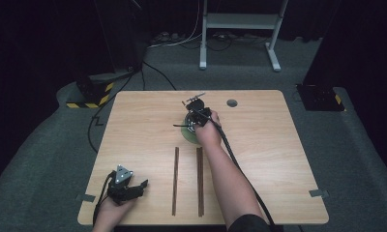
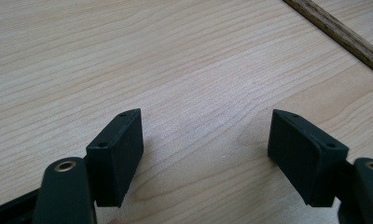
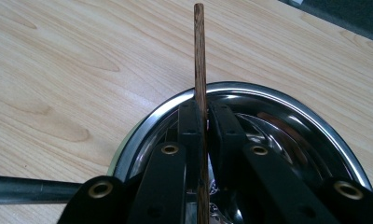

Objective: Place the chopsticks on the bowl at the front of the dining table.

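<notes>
A: So what's the right gripper up to? In its own view the jaws look clamped tight.

B: Yep, clenched on a wooden stick. The stick runs straight up the middle of that frame, squeezed between the two black jaws, its tip reaching almost to the top edge, past the bowl's rim. Right under the jaws is a shiny metal bowl, taking up the lower right half.

A: And from the high view?

B: The right gripper sits just above center, over the bowl, which looks greenish on the outside from there. The held stick is too small to make out there.

A: More sticks on the table?

B: Two, lying side by side just below center: left stick and right stick, both pointing up-down in the frame, apart from each other.

A: Left gripper?

B: Lower left, in the person's hand. Its own view shows the left gripper released, jaws wide apart over bare wood, a stick crossing the upper right corner.
</notes>
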### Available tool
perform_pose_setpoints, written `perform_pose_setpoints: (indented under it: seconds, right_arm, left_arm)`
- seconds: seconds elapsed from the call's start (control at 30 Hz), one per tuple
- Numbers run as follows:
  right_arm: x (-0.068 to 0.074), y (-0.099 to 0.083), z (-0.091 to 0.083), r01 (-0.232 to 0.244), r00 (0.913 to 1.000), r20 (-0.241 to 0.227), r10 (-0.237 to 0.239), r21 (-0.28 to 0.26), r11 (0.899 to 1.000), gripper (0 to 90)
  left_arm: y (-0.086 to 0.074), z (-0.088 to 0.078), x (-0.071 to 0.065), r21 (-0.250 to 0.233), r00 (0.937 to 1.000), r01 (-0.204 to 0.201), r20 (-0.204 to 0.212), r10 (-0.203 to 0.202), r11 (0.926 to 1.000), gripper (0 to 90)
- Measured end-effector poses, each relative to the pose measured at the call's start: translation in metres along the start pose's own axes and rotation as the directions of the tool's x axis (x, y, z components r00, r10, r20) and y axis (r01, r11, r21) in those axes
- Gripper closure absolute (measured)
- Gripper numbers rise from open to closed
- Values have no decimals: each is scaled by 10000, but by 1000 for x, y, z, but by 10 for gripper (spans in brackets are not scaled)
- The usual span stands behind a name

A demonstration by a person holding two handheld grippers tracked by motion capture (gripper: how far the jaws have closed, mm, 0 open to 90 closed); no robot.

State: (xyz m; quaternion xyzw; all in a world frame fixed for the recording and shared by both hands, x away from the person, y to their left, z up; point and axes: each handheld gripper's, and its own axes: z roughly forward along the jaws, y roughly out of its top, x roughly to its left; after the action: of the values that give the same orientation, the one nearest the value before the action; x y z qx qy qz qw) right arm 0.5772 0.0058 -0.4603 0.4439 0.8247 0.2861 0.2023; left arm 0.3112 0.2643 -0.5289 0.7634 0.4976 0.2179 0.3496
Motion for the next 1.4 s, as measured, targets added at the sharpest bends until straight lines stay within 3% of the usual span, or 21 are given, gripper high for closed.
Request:
perform_pose_setpoints:
  seconds: [0.4,0.47,0.57,0.67,0.87,1.07,1.2,1.4]
  right_arm:
    - [-1,5,4,-65,10000,-40,65,71,10000,832]
    - [1,5,4,-28,10000,-42,28,126,9999,758]
    - [8,4,-2,195,9972,721,-187,-102,9998,686]
    - [14,-2,-15,522,9956,787,-501,-250,9983,677]
    - [15,-30,-57,623,9957,740,-560,-861,9943,627]
    - [6,-70,-108,76,9988,488,2,-1596,9872,589]
    - [4,-100,-123,-288,9979,529,382,-1666,9856,578]
    - [6,-144,-123,-638,9977,140,659,-1211,9906,546]
  left_arm:
    - [0,0,0,11,10000,-29,-29,29,10000,267]
    - [0,0,0,-1,10000,1,3,-1,10000,267]
    - [0,0,0,12,10000,-47,20,47,10000,267]
    - [0,0,0,17,10000,-94,31,94,10000,267]
    - [1,0,0,22,9999,-98,32,98,9999,268]
    - [1,1,0,15,9999,-107,62,107,9999,268]
    - [1,1,0,19,9999,-95,51,95,10000,268]
    - [1,1,0,21,9999,-98,41,98,9999,268]
